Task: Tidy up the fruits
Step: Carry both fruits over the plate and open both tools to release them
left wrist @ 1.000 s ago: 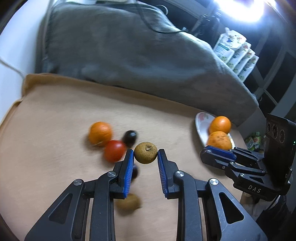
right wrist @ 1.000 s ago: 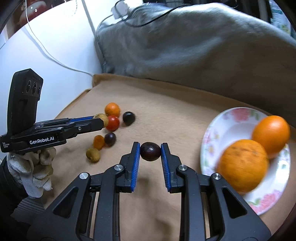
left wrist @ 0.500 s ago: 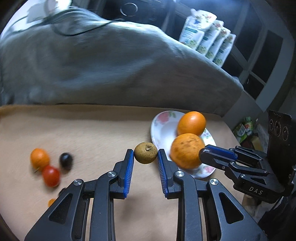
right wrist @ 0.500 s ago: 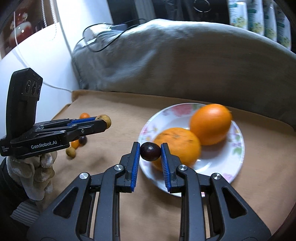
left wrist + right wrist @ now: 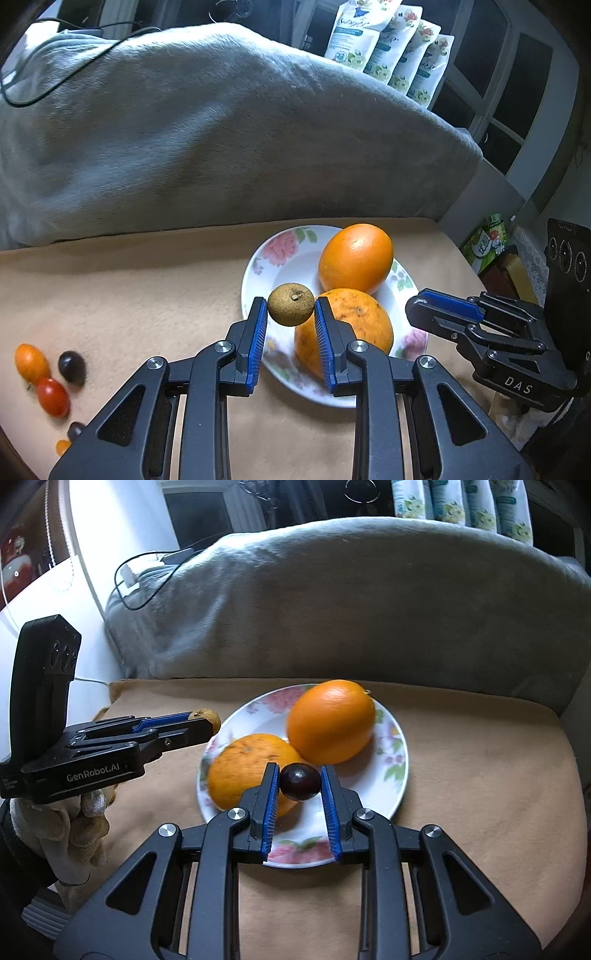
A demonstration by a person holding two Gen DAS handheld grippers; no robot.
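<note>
My left gripper (image 5: 290, 306) is shut on a small brown round fruit (image 5: 290, 303) and holds it above the near-left rim of a flowered white plate (image 5: 273, 254). Two oranges (image 5: 355, 257) lie on that plate. My right gripper (image 5: 299, 781) is shut on a dark purple grape (image 5: 299, 781) and holds it above the same plate (image 5: 393, 771), in front of the two oranges (image 5: 330, 720). The left gripper shows at the left of the right wrist view (image 5: 207, 722), the right gripper at the right of the left wrist view (image 5: 439, 314).
Small fruits lie at the left of the tan cloth: a little orange one (image 5: 31, 362), a red tomato (image 5: 53, 396), dark grapes (image 5: 72, 367). A grey blanket heap (image 5: 221, 129) runs along the back. Packets (image 5: 391, 44) stand behind it.
Both grippers have swung right from the loose fruit pile to the plate, each carrying its fruit. The plate and oranges now sit directly under the fingertips.
</note>
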